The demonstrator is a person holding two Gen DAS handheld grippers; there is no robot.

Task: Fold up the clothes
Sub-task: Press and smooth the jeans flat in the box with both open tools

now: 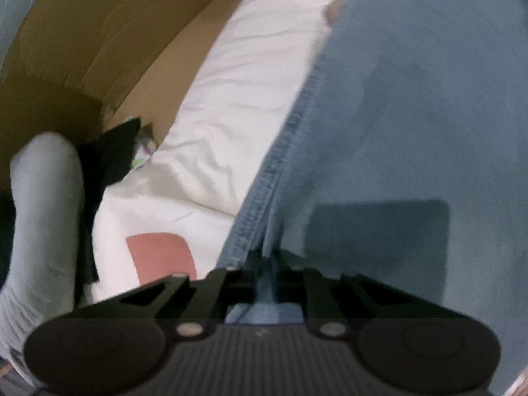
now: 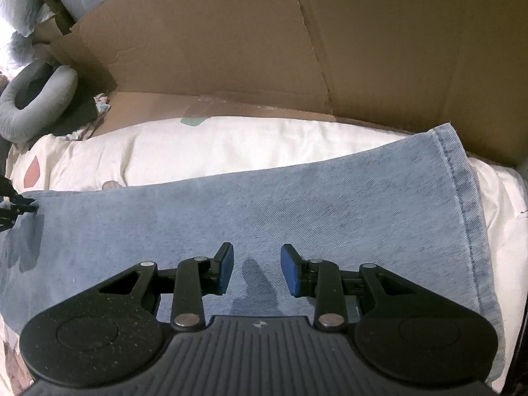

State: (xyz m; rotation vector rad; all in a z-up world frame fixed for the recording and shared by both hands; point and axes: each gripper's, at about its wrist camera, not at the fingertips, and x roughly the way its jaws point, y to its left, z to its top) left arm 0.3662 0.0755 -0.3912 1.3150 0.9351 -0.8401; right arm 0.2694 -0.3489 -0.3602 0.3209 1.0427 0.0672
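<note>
Light blue denim jeans (image 2: 264, 204) lie spread flat across white bedding (image 2: 231, 145), with the stitched hem (image 2: 462, 198) at the right. My left gripper (image 1: 265, 264) is shut on the jeans (image 1: 396, 115) at their seamed edge (image 1: 280, 165), and a fold of denim bunches up between the fingers. Its tip also shows at the far left of the right wrist view, as the left gripper (image 2: 19, 206) on the denim's edge. My right gripper (image 2: 257, 270) hovers just over the middle of the cloth, open, its blue pads (image 2: 290, 270) apart with nothing between them.
Brown cardboard (image 2: 264, 49) stands as a wall behind the bedding (image 1: 237, 99) and the cardboard (image 1: 99, 33) runs along its side. A grey U-shaped cushion (image 2: 29, 99) and dark cloth (image 1: 109, 151) lie at the left. The bedding carries a pink patch (image 1: 161, 254).
</note>
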